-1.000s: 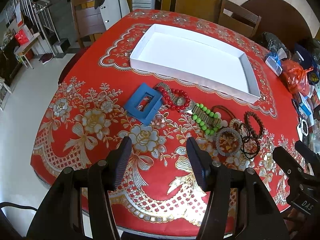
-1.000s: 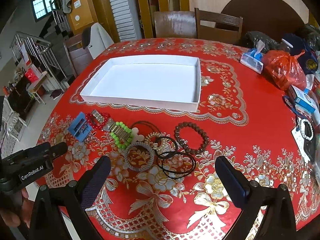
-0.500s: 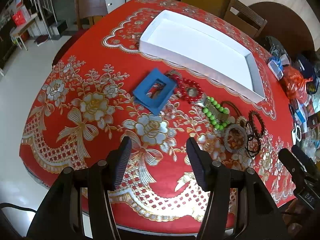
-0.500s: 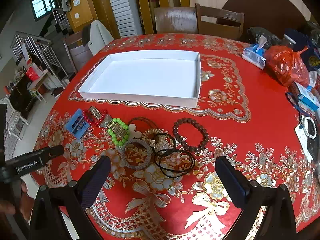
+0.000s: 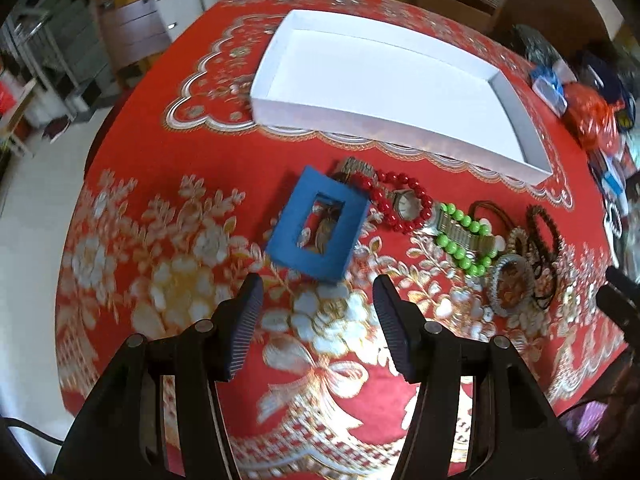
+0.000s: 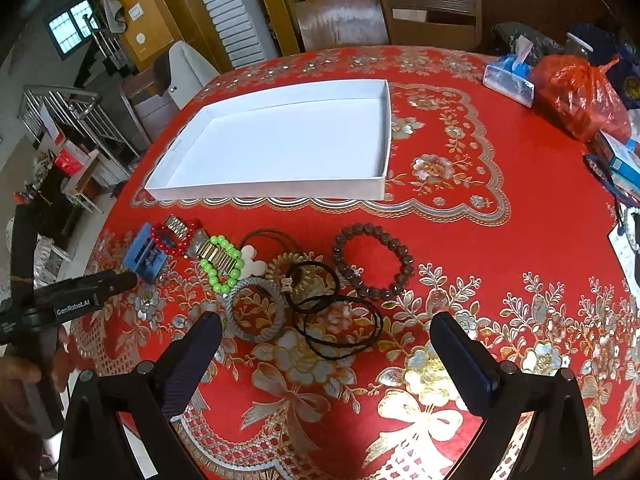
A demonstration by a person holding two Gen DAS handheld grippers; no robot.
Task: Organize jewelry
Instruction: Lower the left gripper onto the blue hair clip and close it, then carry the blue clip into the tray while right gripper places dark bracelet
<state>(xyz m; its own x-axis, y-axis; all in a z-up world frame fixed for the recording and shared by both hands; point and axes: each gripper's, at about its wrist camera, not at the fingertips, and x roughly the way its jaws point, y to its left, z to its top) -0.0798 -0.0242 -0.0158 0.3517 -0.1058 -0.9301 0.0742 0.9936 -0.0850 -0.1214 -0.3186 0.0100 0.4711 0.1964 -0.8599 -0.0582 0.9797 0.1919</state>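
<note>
Jewelry laid in a row on a red tablecloth (image 6: 460,240), in front of an empty white tray (image 6: 280,148).

Left wrist view: left gripper (image 5: 316,304), fingers apart, holding nothing, above the cloth just short of a blue frame (image 5: 318,226). Beside the frame: red bead bracelet (image 5: 404,204) ringing a watch face, then green bead bracelet (image 5: 464,240) across a metal band. Items further right are crowded and blurred.

Right wrist view: right gripper (image 6: 328,344), fingers wide apart, holding nothing, near the grey ring (image 6: 256,308) and black cords (image 6: 340,320). Shown clearly here only: brown bead bracelet (image 6: 374,260), white pendant (image 6: 252,266), gold ring (image 6: 298,270). A hand (image 6: 18,372) holds the left gripper's handle at the left edge. Orange bag (image 6: 576,96) at the far right.
</note>
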